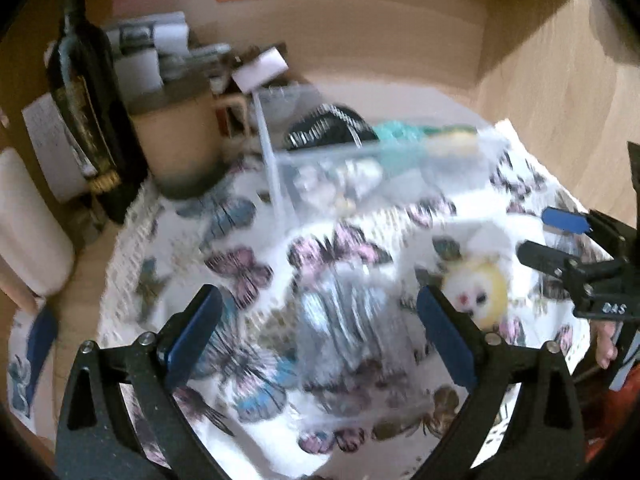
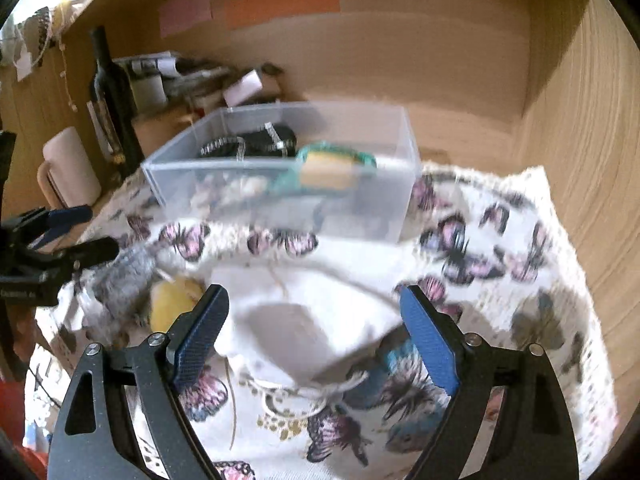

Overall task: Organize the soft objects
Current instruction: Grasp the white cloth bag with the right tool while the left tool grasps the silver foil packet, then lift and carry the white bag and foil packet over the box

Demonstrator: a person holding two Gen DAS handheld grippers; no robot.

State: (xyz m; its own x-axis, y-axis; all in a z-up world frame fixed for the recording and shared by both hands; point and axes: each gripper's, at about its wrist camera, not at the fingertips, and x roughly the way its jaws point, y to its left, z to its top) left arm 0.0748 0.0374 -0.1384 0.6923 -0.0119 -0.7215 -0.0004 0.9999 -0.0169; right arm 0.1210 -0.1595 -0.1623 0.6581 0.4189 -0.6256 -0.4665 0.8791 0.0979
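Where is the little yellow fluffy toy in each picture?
Left wrist view: the yellow toy lies right of centre, just beyond the left gripper's right jaw.
Right wrist view: the yellow toy is lower left, beside the right gripper's left jaw.
Shared landmark: the clear plastic box behind it.

1 clear bin, 1 bottle, 1 yellow plush, 1 white pouch, 2 grippers

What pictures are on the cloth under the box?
Pink and blue butterflies on the white cloth, clearest in the right wrist view.
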